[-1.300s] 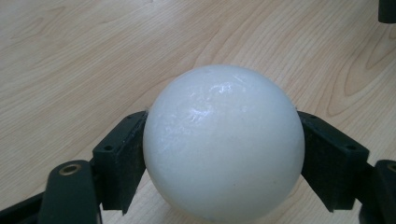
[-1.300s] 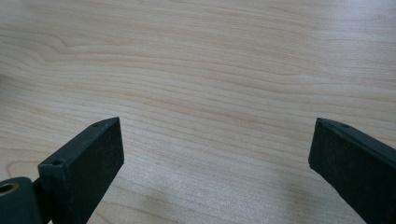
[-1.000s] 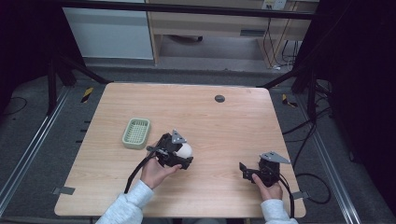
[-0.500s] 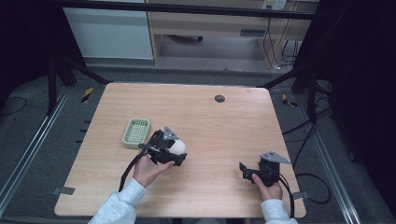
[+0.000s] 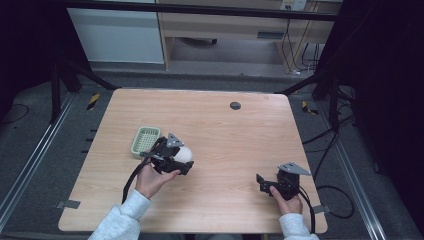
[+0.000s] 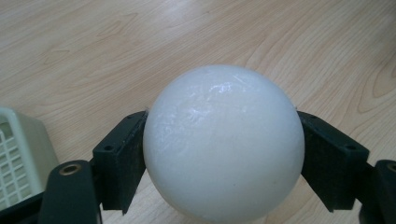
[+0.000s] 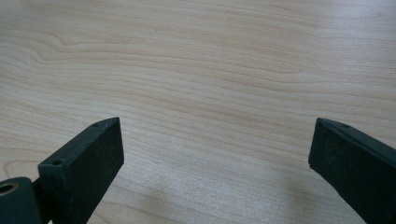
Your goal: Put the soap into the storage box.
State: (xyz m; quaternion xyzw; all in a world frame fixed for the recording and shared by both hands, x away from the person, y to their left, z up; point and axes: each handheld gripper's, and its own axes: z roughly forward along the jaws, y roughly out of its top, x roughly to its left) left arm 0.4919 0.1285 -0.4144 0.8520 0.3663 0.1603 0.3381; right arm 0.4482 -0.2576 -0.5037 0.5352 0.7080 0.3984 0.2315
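The left gripper (image 5: 182, 159) holds a white ball (image 5: 184, 154) between its two black jaws, above the wooden table (image 5: 225, 135). In the left gripper view the ball (image 6: 223, 142) sits squarely in the middle of the claw: one jaw presses its left flank and the other its right flank, both pads touching the ball at about its widest part. The ball bulges well forward of and above the jaw tips, and its smooth, slightly glossy surface catches a highlight near the top. Whether its underside touches the tabletop cannot be told.

In the high view the person's left hand (image 5: 152, 179) grasps the gripper from below and behind, with the ball at the gripper's far right end, left of the table's centre. A pale green basket (image 5: 145, 140) with a gridded floor lies on the table just beside this gripper, on its far left side; a corner of the basket (image 6: 18, 158) shows at the left edge of the left gripper view, apart from the ball.

The right gripper (image 5: 263, 184) stays near the table's front right corner, in the person's right hand (image 5: 287, 202), well apart from the ball. Its jaws stand wide apart in the right gripper view (image 7: 215, 158), with bare wood grain between them and nothing gripped.

A small dark round disc (image 5: 235, 105) lies on the table toward its far edge.
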